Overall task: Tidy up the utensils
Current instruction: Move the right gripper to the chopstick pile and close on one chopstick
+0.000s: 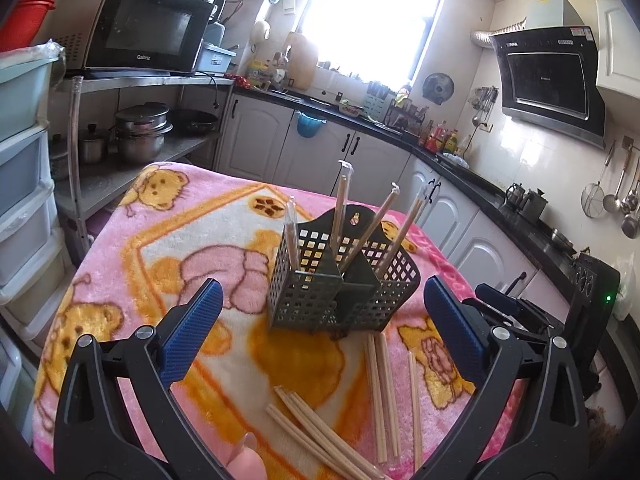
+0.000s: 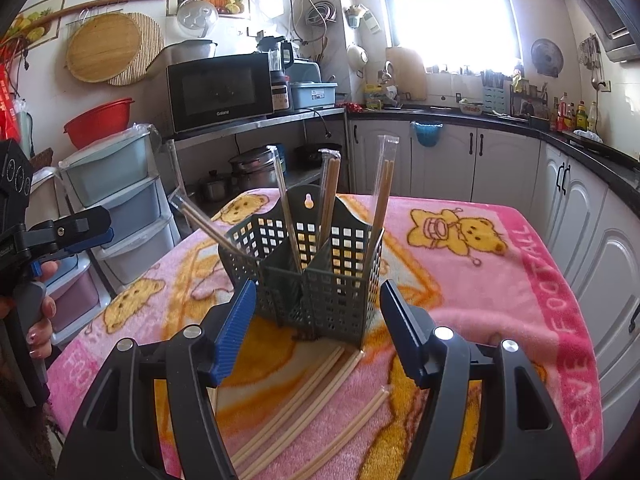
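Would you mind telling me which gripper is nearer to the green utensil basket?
Right, I think. The right gripper nearly frames the green utensil basket; the left gripper sits slightly farther back, with its jaws open wider.

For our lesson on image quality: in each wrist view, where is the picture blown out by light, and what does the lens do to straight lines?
Left wrist view: the window is washed out white, with no detail outside; the counter edge bows into a curve. Right wrist view: the window glares the same way, though its frame bars show; the cabinet doors lean and curve near the edge. Both views have dark rounded corners.
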A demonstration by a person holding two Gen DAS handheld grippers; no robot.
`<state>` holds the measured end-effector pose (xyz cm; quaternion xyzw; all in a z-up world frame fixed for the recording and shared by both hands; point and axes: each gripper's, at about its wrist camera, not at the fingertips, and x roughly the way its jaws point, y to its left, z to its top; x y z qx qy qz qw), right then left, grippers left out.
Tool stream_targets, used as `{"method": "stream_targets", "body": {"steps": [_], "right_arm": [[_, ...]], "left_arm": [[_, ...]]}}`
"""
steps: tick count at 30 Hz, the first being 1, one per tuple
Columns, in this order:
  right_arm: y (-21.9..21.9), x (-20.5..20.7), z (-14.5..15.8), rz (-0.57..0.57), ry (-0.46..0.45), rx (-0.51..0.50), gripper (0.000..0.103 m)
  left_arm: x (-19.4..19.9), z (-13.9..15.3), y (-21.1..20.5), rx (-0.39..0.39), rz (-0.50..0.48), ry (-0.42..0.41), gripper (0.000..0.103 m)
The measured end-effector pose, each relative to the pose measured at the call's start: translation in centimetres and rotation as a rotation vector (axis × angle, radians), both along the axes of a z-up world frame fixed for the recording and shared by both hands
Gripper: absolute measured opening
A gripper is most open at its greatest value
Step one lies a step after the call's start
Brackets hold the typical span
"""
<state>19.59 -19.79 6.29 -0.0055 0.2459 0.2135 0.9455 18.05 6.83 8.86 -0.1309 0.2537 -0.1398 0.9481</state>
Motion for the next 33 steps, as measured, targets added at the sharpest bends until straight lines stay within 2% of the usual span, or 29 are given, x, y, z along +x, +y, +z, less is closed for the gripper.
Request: {"method": "stream_targets", "body": {"steps": [23,29,33], "right_arm": [[-1.3,-1.7,-4.0,-0.010,0.099,-0.044,0.062],[-1.7,-1.6,-5.2,-0.016,0.140,-0.048,0.062],[-2.0,-1.4,-5.8,-0.025,0.162,-0.049,0.062]], "left_arm": [[-1.1,-5.3,-2.7,0.060,-0.047,0.119,0.093],[-1.3,-7.4,-4.0,0.103,-0.098,0.169,0.093],[-1.0,-8.8,-4.7,0.105,-0.138,0.210,0.091]]}}
